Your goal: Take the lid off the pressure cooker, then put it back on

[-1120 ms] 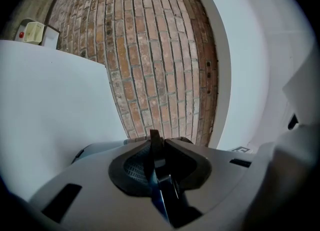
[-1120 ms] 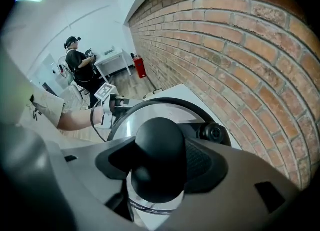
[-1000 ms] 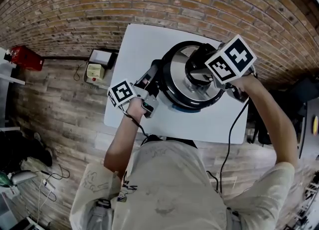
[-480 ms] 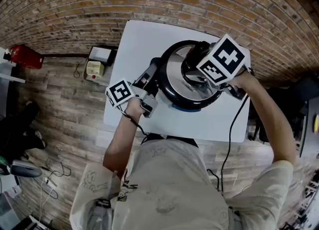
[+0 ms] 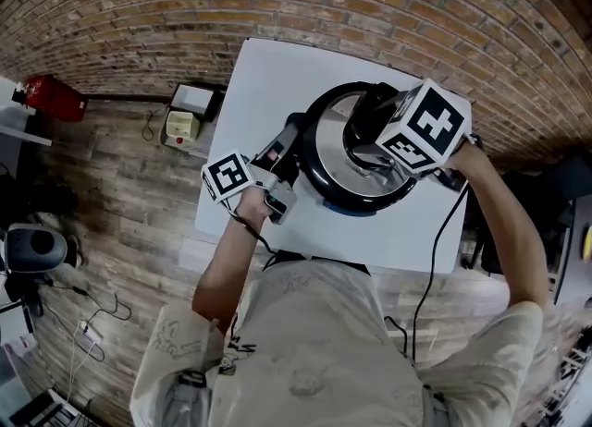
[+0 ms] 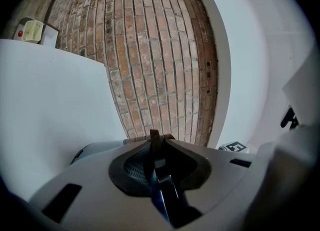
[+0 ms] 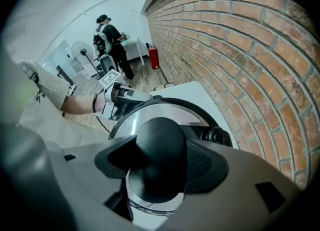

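Observation:
The pressure cooker (image 5: 319, 180) stands on the white table (image 5: 268, 74), its steel lid (image 5: 335, 143) on top. My right gripper (image 5: 370, 131) points steeply down over the lid, mostly hidden under its marker cube. In the right gripper view it (image 7: 161, 167) is shut on the lid's black knob (image 7: 161, 150), a pad on each side. My left gripper (image 5: 283, 157) lies level at the cooker's left side. In the left gripper view it (image 6: 156, 167) is shut on a thin dark part (image 6: 161, 185), the cooker's side handle (image 5: 291, 131).
A black valve (image 7: 218, 136) sits on the lid beside the knob. A cable (image 5: 427, 259) runs off the table's near edge. A brick wall (image 5: 277, 0) is right behind the table. A yellowish box (image 5: 179, 126) and a red extinguisher (image 5: 51, 97) lie on the floor to the left.
The right gripper's marker cube has rolled round above the knob while staying over the lid. The left gripper has kept its place at the side handle.

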